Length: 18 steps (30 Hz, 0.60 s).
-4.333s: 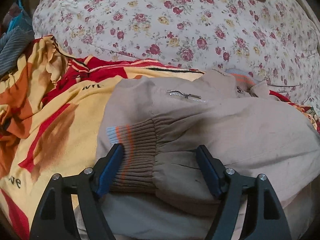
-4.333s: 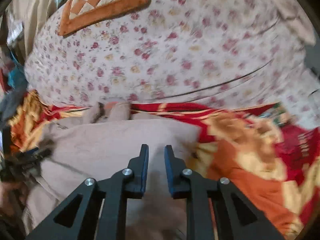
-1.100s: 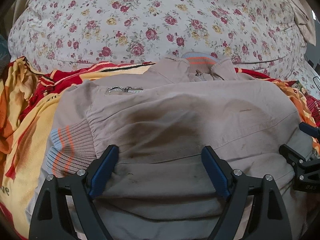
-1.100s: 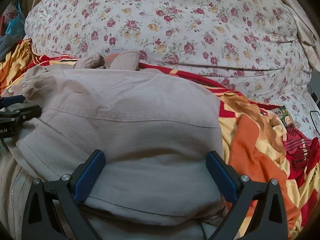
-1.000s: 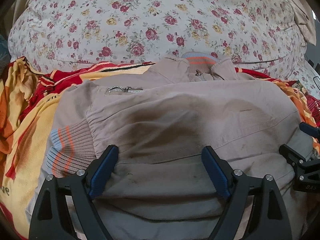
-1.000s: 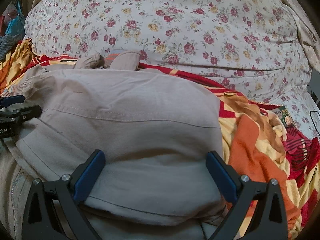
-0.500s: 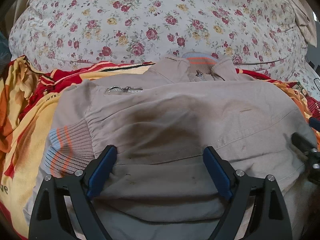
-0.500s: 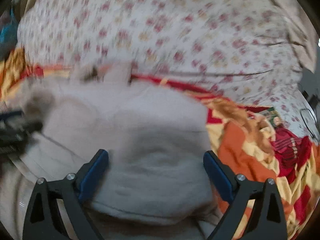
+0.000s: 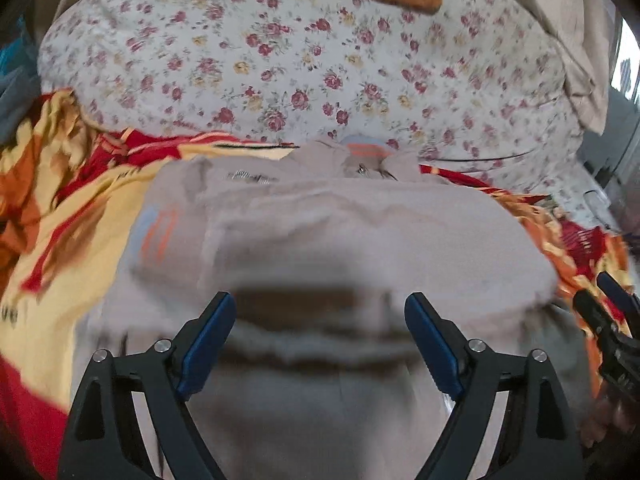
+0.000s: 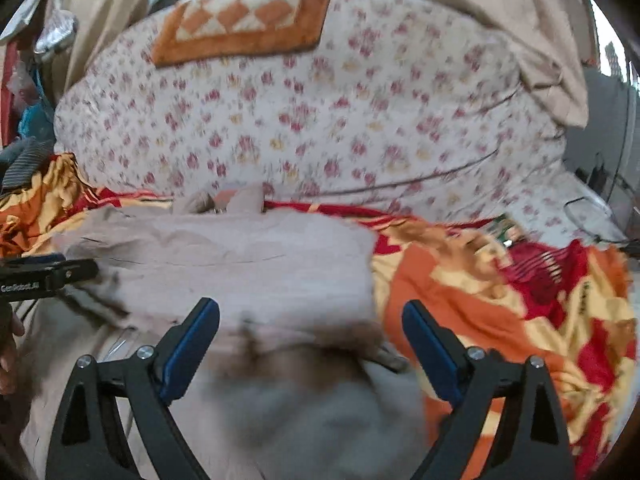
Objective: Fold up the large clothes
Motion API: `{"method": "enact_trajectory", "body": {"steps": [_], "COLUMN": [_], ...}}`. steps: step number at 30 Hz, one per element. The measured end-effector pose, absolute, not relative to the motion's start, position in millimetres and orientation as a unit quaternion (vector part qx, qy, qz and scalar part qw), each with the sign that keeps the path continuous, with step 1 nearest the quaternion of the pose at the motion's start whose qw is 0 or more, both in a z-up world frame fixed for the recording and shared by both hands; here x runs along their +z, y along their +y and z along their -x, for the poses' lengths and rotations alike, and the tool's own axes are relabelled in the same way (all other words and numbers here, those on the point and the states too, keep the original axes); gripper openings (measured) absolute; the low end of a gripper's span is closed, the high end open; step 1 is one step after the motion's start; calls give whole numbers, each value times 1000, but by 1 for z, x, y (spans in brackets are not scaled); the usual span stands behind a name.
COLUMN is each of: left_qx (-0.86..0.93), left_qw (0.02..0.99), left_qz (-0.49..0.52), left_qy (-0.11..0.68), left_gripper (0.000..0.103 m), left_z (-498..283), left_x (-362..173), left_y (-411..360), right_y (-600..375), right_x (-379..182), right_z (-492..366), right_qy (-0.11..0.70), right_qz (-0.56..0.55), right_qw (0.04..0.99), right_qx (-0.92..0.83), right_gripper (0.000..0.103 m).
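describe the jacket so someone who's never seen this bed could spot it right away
Start at the big floral bedsheet covering the bed, then drop to the red, orange and yellow blanket spread in front of it. The jacket lies on that blanket: it is the only plain beige piece, with a ribbed cuff striped orange and pale blue.

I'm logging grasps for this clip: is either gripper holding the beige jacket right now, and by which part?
Nothing is held. The left gripper and right gripper are both open above the beige jacket, gripping no part.
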State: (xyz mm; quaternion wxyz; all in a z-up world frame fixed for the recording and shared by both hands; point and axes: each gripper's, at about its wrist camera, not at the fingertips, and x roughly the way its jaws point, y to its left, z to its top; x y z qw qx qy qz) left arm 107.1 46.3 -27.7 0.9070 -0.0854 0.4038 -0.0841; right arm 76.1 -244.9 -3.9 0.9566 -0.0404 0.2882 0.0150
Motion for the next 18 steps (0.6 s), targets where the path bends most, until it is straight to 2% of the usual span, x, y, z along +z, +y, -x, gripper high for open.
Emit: {"method": "enact_trajectory", "body": {"steps": [5,12,16,18], "left_qx": [-76,-42,-6,-16], "left_qw": [906,920,921,919], "left_qz": [96,87,120,139], "left_qy": [405,380,372,370], "left_gripper": [83,83,83,83], "left_z": [-45,35,75,91], "left_x": [-19,-1,-12,-29], "left_y": [70,137,162,164], "right_y": [-276,-343,-376,-376], "right_x": [10,-4,-35,-49], "right_z": [-24,68,107,112], "right_qy": [295,310,379,411], "right_qz": [-6,-100,-193,-205], "right_qw": [955,944,905,888], "right_qx": [37,46,23,27], "right_gripper": [95,95,96,96]}}
